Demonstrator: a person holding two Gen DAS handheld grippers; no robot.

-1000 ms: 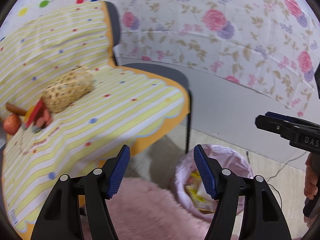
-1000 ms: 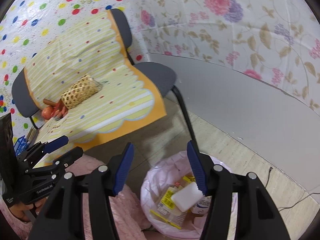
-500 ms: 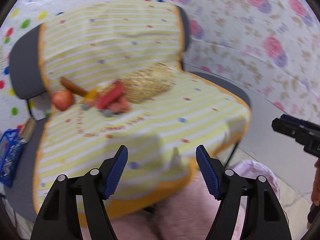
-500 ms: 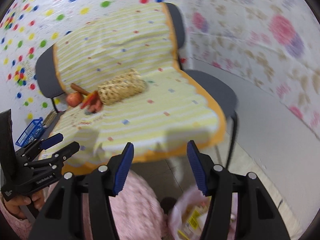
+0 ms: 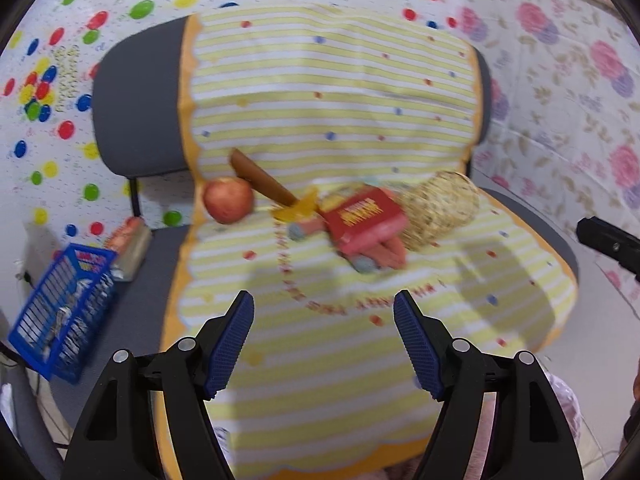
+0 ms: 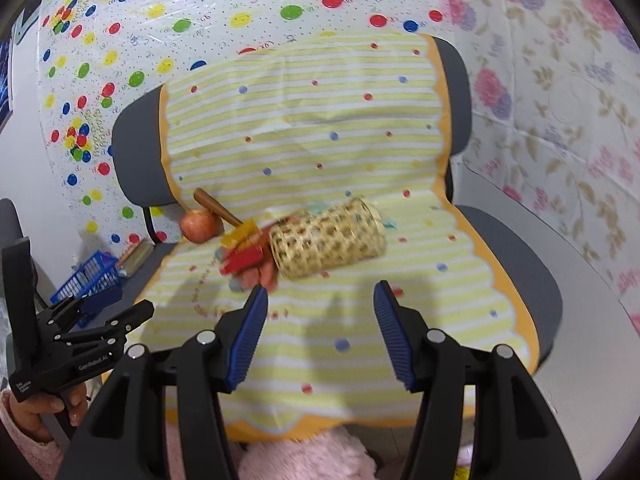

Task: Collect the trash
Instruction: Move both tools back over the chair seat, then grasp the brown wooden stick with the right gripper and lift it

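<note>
Both grippers are swinging up and away from the pink-lined trash bin that filled the lower part of their views a second ago, and are now facing the chair seat (image 6: 532, 264) draped in a yellow striped cloth (image 5: 360, 92). The left gripper (image 5: 324, 344) is hanging with its blue pads spread wide and nothing between them; the right gripper (image 6: 318, 332) is likewise spread and empty, its dark body just showing at the right edge of the left wrist view. The litter is lying in a cluster toward the back of the seat: a red snack packet (image 5: 366, 216) resting on some sausage-like pieces, a scrap of yellow wrapper (image 5: 298, 208) beside it, and a grey-blue scrap partly hidden underneath. Touching that pile on one side is a woven wicker tube (image 6: 328, 238) lying on its side; on the other side an apple (image 5: 228, 200) and a brown stick (image 5: 260, 180) are sitting just beside it. A blue wire basket (image 5: 64, 312) is standing on the neighbouring seat, well apart. The turn from bin to chair suggests one drop is finished and another pick is beginning, with the red packet the likeliest target. The view is motion-blurred, so finer detail of the scraps cannot be told.
</note>
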